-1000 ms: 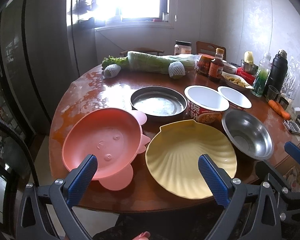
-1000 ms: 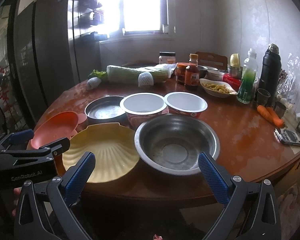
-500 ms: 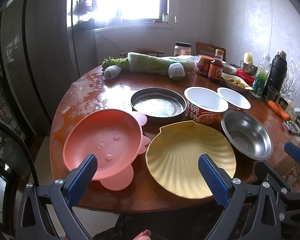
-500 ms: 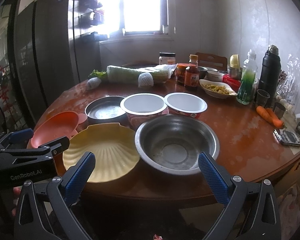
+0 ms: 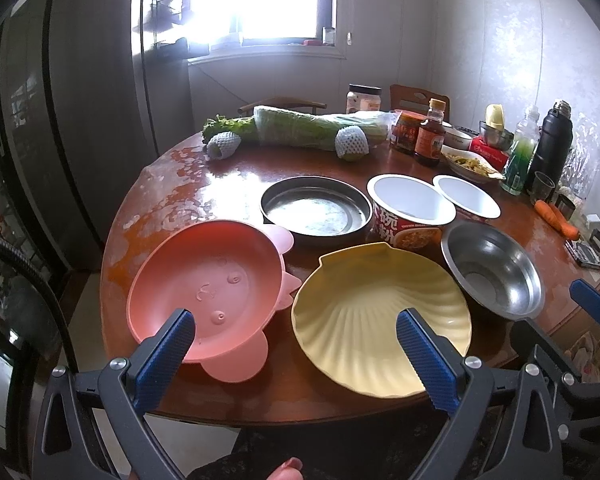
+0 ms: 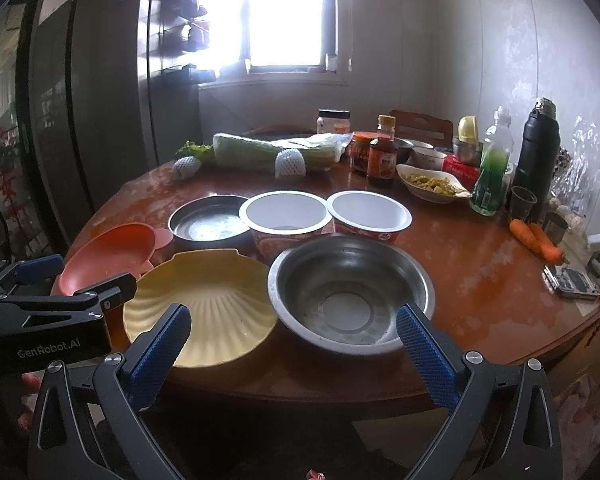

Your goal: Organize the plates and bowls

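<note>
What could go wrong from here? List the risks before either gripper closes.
1. The yellow plate and pink bowl both overhang the table edge nearest the grippers; a nudge could tip them off.
2. The steel bowl touches the yellow plate and sits close to the paper cups; lifting it could drag them.
3. The table looks glossy, so dishes may slide.

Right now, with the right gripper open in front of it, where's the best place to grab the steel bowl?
Take the steel bowl by its near rim, coming straight in from the table's near edge with the right gripper. One finger goes inside and one outside. The thin rolled lip faces the gripper and nothing blocks it there, while the yellow shell plate crowds its left side.
</note>
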A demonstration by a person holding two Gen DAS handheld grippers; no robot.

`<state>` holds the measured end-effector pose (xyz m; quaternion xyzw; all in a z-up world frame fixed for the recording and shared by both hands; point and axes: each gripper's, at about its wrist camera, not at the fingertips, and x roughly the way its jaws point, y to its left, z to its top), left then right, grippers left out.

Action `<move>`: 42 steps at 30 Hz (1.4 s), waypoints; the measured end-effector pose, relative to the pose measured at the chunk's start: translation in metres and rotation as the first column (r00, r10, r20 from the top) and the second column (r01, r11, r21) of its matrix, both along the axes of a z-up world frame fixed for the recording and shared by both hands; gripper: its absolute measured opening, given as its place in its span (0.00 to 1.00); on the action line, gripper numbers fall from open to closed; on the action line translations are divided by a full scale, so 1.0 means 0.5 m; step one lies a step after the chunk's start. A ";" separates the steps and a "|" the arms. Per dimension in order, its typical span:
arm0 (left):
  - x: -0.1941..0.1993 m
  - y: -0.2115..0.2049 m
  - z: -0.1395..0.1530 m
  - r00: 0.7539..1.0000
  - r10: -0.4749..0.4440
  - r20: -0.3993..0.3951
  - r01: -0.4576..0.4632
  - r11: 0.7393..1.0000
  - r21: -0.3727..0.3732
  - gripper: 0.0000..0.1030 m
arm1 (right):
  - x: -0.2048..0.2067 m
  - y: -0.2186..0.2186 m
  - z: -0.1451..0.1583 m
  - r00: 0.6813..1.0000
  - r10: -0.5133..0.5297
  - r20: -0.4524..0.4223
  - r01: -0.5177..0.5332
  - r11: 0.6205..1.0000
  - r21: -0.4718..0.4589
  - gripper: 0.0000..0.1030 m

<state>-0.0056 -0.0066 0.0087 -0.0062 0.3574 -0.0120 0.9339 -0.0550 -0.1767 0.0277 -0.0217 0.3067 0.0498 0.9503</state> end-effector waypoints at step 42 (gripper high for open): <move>0.002 0.210 0.023 0.977 0.212 0.015 -0.211 0.976 -0.052 0.99 | 0.062 0.160 0.073 0.956 0.290 0.049 -0.292 0.955 0.059 1.00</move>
